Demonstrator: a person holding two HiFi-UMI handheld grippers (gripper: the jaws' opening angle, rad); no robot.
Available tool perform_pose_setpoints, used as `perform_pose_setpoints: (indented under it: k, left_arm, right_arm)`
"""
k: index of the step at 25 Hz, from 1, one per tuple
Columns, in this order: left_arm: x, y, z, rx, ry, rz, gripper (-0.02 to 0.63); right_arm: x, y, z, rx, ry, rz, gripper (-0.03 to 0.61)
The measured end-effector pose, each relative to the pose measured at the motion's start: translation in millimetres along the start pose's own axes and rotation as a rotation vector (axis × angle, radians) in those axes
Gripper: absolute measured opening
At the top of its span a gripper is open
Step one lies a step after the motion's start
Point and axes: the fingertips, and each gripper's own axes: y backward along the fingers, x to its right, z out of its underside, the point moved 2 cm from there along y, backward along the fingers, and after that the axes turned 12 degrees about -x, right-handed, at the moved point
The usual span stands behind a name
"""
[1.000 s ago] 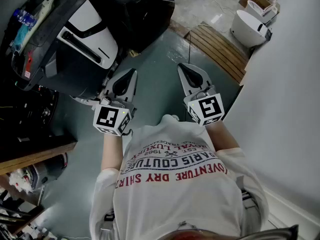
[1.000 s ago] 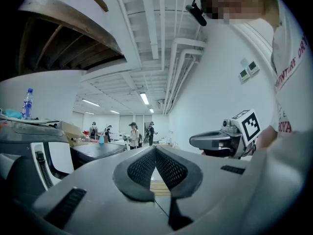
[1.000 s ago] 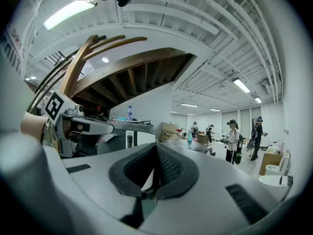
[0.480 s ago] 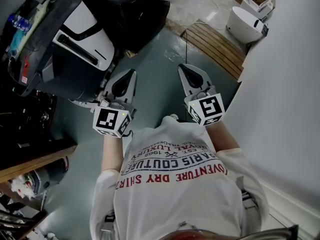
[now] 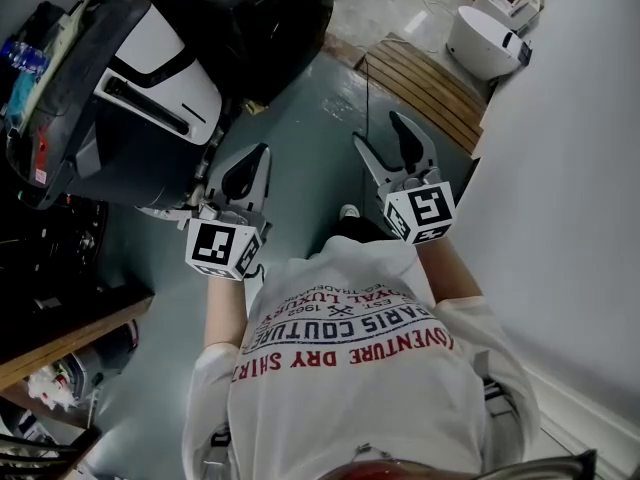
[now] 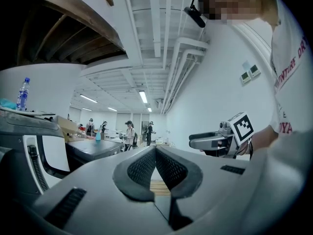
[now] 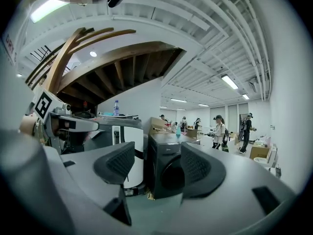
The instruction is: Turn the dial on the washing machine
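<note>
A dark front-loading washing machine (image 7: 165, 166) stands across the floor, seen between my right gripper's jaws; in the head view the washing machine (image 5: 255, 13) is at the top. No dial can be made out on it. My right gripper (image 7: 156, 166) is held in the air and its jaws are opening, with nothing between them. In the head view the right gripper (image 5: 384, 138) shows spread jaws. My left gripper (image 5: 255, 163) hangs beside it, level and to the left, with its jaws shut together and empty (image 6: 155, 153). Both are well short of the machine.
A tilted black-and-white appliance (image 5: 150, 78) stands at the left, close to my left gripper. A slatted wooden platform (image 5: 425, 88) and a white tub (image 5: 485, 38) lie ahead on the right, along a white wall (image 5: 570, 188). People (image 7: 218, 129) stand far off.
My right gripper's jaws have gone from shut to spread apart, and it has moved slightly forward. The left gripper stays shut and has hardly shifted.
</note>
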Motion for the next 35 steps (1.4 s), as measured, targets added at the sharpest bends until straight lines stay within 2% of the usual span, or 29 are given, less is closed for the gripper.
perform_pose_setpoints:
  k: [3,9,16,23,29,35]
  left_arm:
    - [-8.0,-14.6,-1.7,-0.005,0.008,-0.01,0.015]
    - [-26.2,-70.4,2.9,-0.048,0.019,-0.042,0.015]
    - [-48.3,-195.3,-19.5,-0.1,-0.003,-0.076,0.015]
    - [-63.5,-322.8,-58.5,-0.067,0.034,-0.11,0.015]
    - [-79.3,-396.3,-52.6,-0.133,0.075,-0.1,0.015]
    - [-126.5,-471.0,-58.6,-0.124,0.109,-0.113,0.015]
  right_arm:
    - [15.9,-15.4,-1.5,-0.013,0.0,-0.003,0.291]
    - [56.1,-64.8,1.0,-0.032,-0.01,-0.073,0.29]
    - [157.4,-133.7,-3.7,-0.042,-0.009,-0.156,0.29]
    - [274.3,-199.4,-9.5,-0.082,-0.023,-0.178,0.29]
    - [332.6,-252.6,-6.6,-0.142,-0.032,-0.181,0.29]
    - [378.2,-328.6,-12.7,-0.172,-0.017,-0.204,0.29]
